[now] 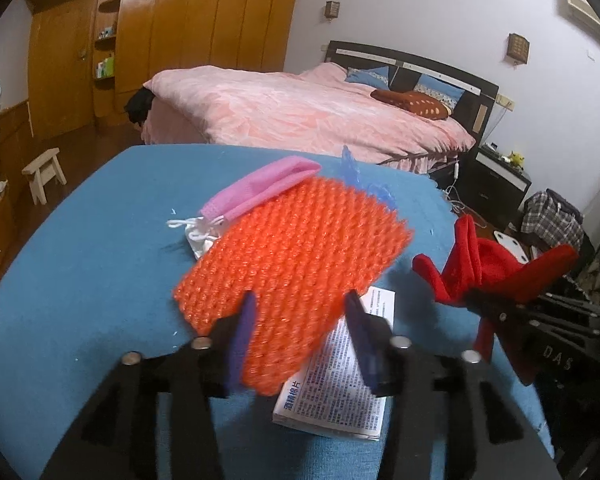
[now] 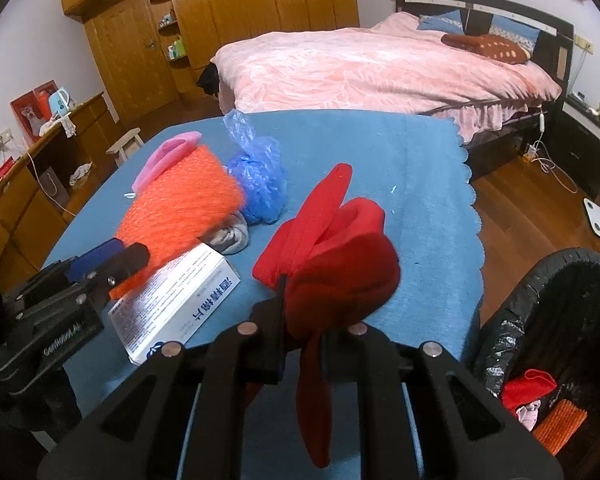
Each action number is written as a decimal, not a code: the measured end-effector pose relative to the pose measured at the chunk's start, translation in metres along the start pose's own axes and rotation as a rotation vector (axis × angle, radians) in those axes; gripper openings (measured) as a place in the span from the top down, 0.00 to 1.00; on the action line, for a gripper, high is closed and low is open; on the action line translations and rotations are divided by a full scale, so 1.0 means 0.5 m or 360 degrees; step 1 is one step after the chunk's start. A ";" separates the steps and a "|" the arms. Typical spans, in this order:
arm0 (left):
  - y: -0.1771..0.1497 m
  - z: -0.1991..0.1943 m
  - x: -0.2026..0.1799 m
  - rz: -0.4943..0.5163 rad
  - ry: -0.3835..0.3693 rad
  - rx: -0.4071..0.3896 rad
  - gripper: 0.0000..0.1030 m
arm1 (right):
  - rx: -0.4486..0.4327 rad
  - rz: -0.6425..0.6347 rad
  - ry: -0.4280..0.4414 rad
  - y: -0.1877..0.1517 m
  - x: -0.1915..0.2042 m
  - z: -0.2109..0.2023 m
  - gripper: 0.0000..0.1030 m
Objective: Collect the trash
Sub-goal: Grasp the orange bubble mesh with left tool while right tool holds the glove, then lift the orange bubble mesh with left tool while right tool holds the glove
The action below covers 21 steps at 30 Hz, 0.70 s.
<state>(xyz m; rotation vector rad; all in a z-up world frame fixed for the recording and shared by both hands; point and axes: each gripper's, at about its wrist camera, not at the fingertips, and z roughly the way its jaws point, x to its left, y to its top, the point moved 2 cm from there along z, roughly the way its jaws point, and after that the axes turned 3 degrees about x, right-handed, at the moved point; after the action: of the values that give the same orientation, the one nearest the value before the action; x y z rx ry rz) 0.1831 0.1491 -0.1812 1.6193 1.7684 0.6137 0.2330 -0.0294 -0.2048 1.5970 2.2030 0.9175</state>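
A table (image 1: 80, 248) covered in blue cloth stands in a bedroom, with a pink-covered bed (image 1: 300, 112) beyond its far edge.

The left gripper (image 1: 300, 312) sits over the near part of the table with its two blue-padded fingers apart. An orange bubble-wrap sheet (image 1: 296, 256) lies between them, blurred, its near end raised off the table; whether the pads press on it cannot be told, so the gripper reads as open around the sheet. Under the sheet's near end lies a white printed box (image 1: 336, 392), close to the table's near edge. Behind the sheet, toward the far edge, lie a pink cloth pouch (image 1: 260, 188) and a small white drawstring bag (image 1: 198, 232), touching the sheet's far side. In the right wrist view a crumpled blue plastic bag (image 2: 256, 176) rests just beside the orange sheet, with a grey crumpled cloth (image 2: 230, 238) between it and the box.

The right gripper (image 2: 308, 320) is clamped tight on a red cloth (image 2: 332, 256), which bunches above the fingers and hangs down below them, lifted over the table's right side.

Off the table's right edge, low on the floor, stands a bin lined with a black bag (image 2: 512, 320). Inside it lie a red piece, a pinkish scrap and an orange ribbed piece.
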 end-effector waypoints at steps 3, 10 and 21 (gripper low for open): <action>-0.006 0.014 -0.006 0.0027 0.0017 0.0044 0.44 | 0.0003 0.0010 -0.0003 0.001 -0.003 0.003 0.88; -0.004 0.025 0.004 -0.0010 0.0049 0.0076 0.68 | 0.0008 0.0017 -0.0001 -0.001 -0.008 0.005 0.87; 0.025 -0.063 0.021 -0.0061 0.0006 -0.0069 0.85 | -0.0105 0.0015 0.0046 0.016 -0.002 -0.051 0.87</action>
<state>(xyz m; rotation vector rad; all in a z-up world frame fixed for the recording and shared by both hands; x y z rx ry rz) 0.1685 0.1636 -0.1524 1.5522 1.7728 0.6331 0.2251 -0.0372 -0.1803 1.5750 2.1624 1.0115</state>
